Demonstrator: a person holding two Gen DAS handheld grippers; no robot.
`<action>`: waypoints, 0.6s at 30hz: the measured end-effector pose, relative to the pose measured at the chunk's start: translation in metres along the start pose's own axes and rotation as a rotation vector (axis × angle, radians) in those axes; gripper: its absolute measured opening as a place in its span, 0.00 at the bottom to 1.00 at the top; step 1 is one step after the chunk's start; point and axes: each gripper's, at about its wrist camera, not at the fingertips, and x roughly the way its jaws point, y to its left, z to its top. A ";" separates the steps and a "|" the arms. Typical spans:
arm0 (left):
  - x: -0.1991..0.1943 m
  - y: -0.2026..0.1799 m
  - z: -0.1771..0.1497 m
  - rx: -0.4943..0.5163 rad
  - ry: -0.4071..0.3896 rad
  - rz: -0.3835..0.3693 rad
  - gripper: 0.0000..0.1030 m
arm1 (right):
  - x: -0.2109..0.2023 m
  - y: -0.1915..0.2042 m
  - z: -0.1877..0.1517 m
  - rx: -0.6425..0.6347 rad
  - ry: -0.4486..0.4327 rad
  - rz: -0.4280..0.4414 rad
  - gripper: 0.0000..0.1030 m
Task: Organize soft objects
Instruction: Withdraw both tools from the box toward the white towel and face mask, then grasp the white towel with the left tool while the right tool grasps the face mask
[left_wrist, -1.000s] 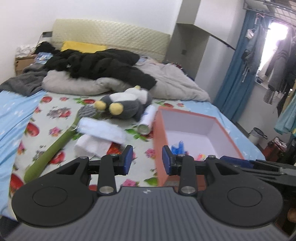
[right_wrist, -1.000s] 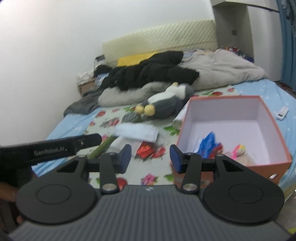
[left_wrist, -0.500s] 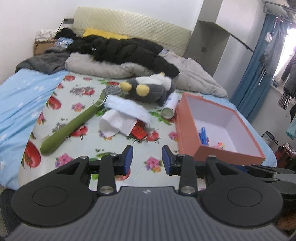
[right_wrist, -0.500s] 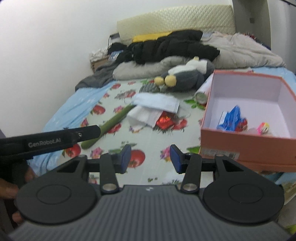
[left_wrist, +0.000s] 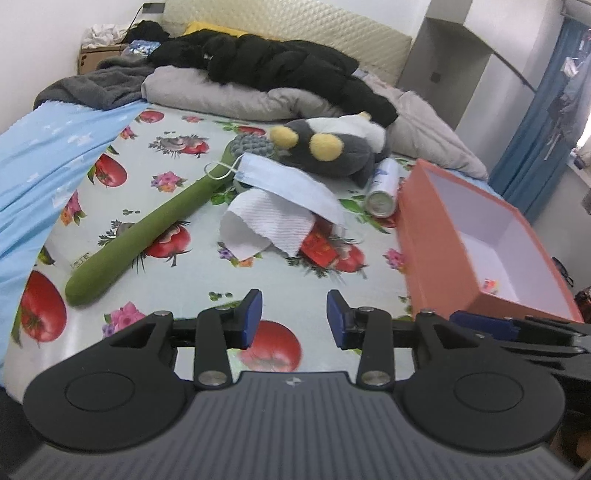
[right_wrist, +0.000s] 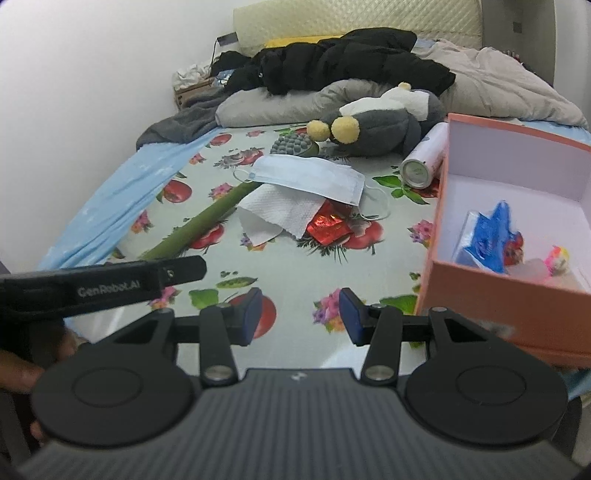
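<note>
A grey and white plush penguin (left_wrist: 332, 147) (right_wrist: 380, 125) lies on the flowered bed sheet. In front of it lie a blue face mask (left_wrist: 288, 184) (right_wrist: 310, 177), a white paper towel (left_wrist: 269, 221) (right_wrist: 277, 210), a red packet (left_wrist: 321, 247) (right_wrist: 327, 225) and a long green brush (left_wrist: 147, 229) (right_wrist: 207, 218). An orange box (left_wrist: 436, 236) (right_wrist: 491, 284) stands at the right with a blue packet (right_wrist: 487, 240) inside. My left gripper (left_wrist: 294, 319) is open and empty above the sheet near the bed's front. My right gripper (right_wrist: 300, 317) is open and empty, left of the box.
A white spray can (left_wrist: 384, 184) (right_wrist: 424, 158) lies between the penguin and the box. Black jacket (left_wrist: 266, 62), grey blankets and a light blue sheet (left_wrist: 40, 155) cover the back and left of the bed. The left gripper's arm (right_wrist: 99, 284) crosses the right wrist view.
Both grippers have tilted down and drawn closer to the items on the sheet, which now look larger. Both stay open and empty.
</note>
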 end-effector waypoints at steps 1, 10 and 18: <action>0.008 0.003 0.002 -0.010 0.007 0.004 0.43 | 0.006 0.000 0.003 0.001 0.004 0.003 0.48; 0.065 0.024 0.026 -0.002 0.024 0.029 0.50 | 0.062 -0.003 0.027 -0.021 0.049 0.003 0.47; 0.115 0.047 0.050 -0.033 0.029 0.034 0.50 | 0.121 -0.012 0.042 -0.037 0.100 -0.012 0.47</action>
